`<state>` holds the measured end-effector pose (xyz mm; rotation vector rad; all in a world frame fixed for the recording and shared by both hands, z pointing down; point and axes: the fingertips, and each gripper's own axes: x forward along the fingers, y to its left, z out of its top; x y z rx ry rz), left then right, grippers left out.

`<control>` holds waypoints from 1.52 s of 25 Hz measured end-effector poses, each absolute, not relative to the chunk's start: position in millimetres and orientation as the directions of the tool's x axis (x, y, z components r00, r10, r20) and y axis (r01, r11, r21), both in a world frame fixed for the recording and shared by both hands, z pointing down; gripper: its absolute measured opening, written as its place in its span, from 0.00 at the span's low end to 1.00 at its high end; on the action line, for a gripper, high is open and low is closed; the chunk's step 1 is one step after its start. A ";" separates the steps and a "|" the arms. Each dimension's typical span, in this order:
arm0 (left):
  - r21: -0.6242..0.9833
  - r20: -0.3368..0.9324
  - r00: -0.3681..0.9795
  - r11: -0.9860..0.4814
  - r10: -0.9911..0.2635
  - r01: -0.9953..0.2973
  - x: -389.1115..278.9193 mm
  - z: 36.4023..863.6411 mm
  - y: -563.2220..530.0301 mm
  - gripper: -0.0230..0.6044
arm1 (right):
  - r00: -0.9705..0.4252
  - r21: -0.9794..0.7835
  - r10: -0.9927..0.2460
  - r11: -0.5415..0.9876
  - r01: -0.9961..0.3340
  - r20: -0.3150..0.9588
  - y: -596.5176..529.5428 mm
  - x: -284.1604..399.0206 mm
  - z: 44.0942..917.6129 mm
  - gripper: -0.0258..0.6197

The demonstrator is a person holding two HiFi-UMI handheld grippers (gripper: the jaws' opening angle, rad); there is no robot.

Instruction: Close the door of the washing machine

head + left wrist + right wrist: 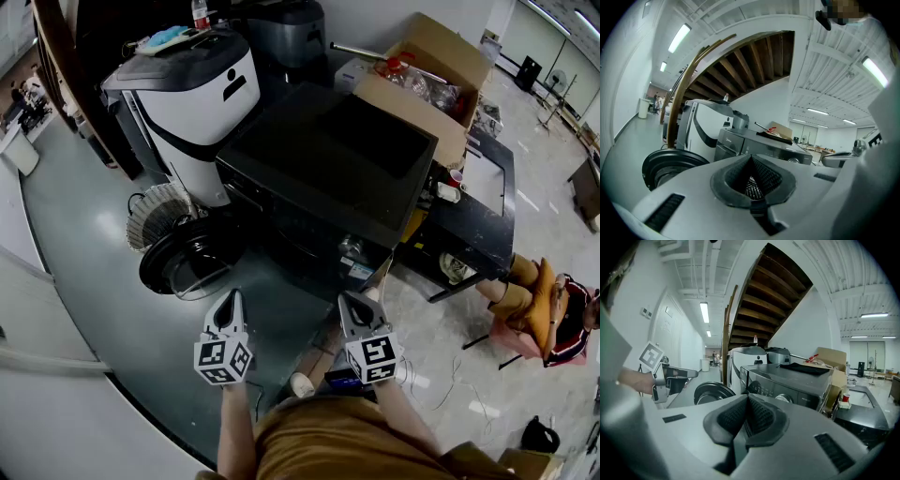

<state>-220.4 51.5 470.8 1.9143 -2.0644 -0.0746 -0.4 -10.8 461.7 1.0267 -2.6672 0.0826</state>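
A dark front-loading washing machine [328, 159] stands in the middle of the head view. Its round door [187, 258] hangs wide open at the machine's left, swung out over the grey floor. Both grippers are held side by side in front of the machine, apart from it. My left gripper [231, 298] is shut with nothing in it and points toward the door. My right gripper [352, 300] is shut too and empty. From the left gripper [752, 180] the door [670, 166] shows at left and the machine [759, 147] ahead. From the right gripper [746, 416] I see the door [712, 392] and the machine [792, 383].
A white appliance [192, 89] stands left of the machine, with a wire fan guard [155, 211] at its foot. A cardboard box [427, 70] and a black table [478, 206] are at the right. A person sits at far right [544, 305]. A paper cup [302, 384] lies on the floor.
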 end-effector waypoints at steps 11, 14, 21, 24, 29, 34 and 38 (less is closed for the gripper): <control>0.237 0.250 -0.054 0.115 -0.967 -0.965 -229.7 498.5 45.3 0.08 | -0.716 0.006 -0.627 0.754 -0.657 0.306 -18.0 -4.9 475.5 0.06; 0.220 0.288 -0.080 0.147 -0.954 -0.964 -242.9 517.5 47.2 0.08 | -0.715 0.001 -0.616 0.758 -0.653 0.331 -18.4 -4.2 484.4 0.06; 0.147 0.389 -0.166 0.239 -0.906 -0.960 -304.3 564.4 47.2 0.20 | -0.720 -0.022 -0.571 0.778 -0.628 0.395 -21.7 -9.1 506.9 0.06; 0.116 0.423 -0.233 0.308 -0.876 -0.944 -343.5 582.8 52.5 0.30 | -0.724 -0.034 -0.546 0.788 -0.614 0.421 -22.9 -13.4 516.9 0.06; 0.094 0.473 -0.318 0.407 -0.821 -0.909 -404.1 609.4 60.6 0.34 | -0.723 -0.034 -0.509 0.807 -0.590 0.468 -24.3 -20.4 528.9 0.06; 0.082 0.519 -0.363 0.468 -0.774 -0.880 -453.1 632.5 66.0 0.39 | -0.725 -0.046 -0.469 0.824 -0.565 0.505 -22.3 -28.7 538.2 0.06; 0.086 0.525 -0.389 0.503 -0.756 -0.860 -481.7 651.0 57.2 0.43 | -0.719 -0.038 -0.449 0.835 -0.550 0.530 -24.0 -28.8 544.5 0.06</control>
